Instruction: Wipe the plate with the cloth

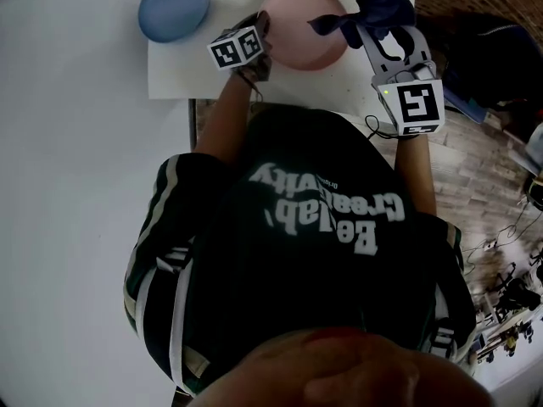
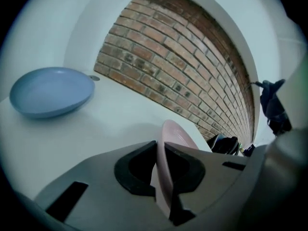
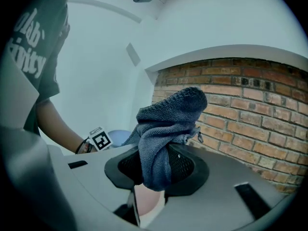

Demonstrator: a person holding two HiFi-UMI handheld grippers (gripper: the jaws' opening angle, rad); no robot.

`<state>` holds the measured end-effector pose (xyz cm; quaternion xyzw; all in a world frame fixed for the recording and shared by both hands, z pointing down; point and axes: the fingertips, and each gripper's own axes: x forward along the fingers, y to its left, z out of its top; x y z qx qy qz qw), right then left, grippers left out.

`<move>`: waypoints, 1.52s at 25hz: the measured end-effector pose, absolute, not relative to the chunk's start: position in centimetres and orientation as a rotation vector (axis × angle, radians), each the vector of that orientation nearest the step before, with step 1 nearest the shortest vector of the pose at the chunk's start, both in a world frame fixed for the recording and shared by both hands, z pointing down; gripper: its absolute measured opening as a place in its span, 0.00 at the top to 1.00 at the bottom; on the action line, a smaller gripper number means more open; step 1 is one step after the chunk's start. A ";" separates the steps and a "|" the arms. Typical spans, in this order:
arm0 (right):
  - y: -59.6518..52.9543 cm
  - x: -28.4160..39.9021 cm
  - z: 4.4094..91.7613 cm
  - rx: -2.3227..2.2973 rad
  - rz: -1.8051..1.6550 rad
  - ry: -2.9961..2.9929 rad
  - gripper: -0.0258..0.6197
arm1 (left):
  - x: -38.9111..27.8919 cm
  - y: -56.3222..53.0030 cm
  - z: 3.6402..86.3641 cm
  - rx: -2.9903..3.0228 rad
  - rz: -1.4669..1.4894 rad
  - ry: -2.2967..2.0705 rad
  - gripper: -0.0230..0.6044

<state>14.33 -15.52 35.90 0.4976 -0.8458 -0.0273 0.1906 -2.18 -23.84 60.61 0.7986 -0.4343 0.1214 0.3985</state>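
Seen from above, a person in a dark shirt (image 1: 314, 219) with white lettering fills the near part of the scene. Both bare forearms reach away toward a white table (image 1: 170, 70).

The left gripper (image 1: 265, 36) is at the near left rim of a pink plate (image 1: 301, 25). In its own view the left gripper (image 2: 161, 170) has its two dark pads pressed close together on the thin rim of the pink plate (image 2: 175, 136), which runs edge-on between them. The plate is pinched there. It sits over the far right part of the table, and the views do not show whether its underside touches the surface.

To the right, the right gripper (image 1: 383, 30) holds a dark blue cloth (image 1: 382, 2). Its own view shows the right gripper (image 3: 156, 165) clamped on a bunched fold of the knitted cloth (image 3: 166, 129), which bulges up out of the pads and hangs a little below them. A patch of pink plate (image 3: 144, 201) shows just under the jaws. From above, one corner of the cloth overlaps the plate's right rim; contact cannot be judged.

Farther left on the table (image 2: 96, 129) lies a blue plate (image 1: 174, 5), apart from the pink one and right side up (image 2: 50, 90).

Beyond the table's far edge stands a red brick wall (image 2: 183, 66), also visible behind the cloth (image 3: 250, 105).
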 end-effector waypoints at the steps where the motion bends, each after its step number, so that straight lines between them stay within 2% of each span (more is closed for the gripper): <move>1: -15.5 14.3 35.9 1.399 -0.071 -2.370 0.80 | -2.5 -23.7 61.2 1.997 0.301 -1.097 0.93; 9: -15.7 14.5 36.8 1.393 -0.030 -2.362 0.80 | -2.3 -23.8 63.1 1.948 0.351 -1.111 0.94; 18: -15.7 13.8 37.3 1.342 0.004 -2.398 0.80 | -2.2 -22.8 65.2 1.968 0.648 -1.187 0.88; 25: -15.9 14.2 37.6 1.340 0.021 -2.407 0.80 | -2.2 -22.9 65.2 2.010 0.682 -1.188 0.87; 30: -15.9 14.1 37.6 1.348 0.017 -2.420 0.80 | -2.6 -23.0 64.5 2.045 0.689 -1.206 0.77; 38: -15.8 14.0 36.9 1.377 -0.012 -2.460 0.80 | -4.8 -23.2 59.6 2.156 0.653 -1.326 0.77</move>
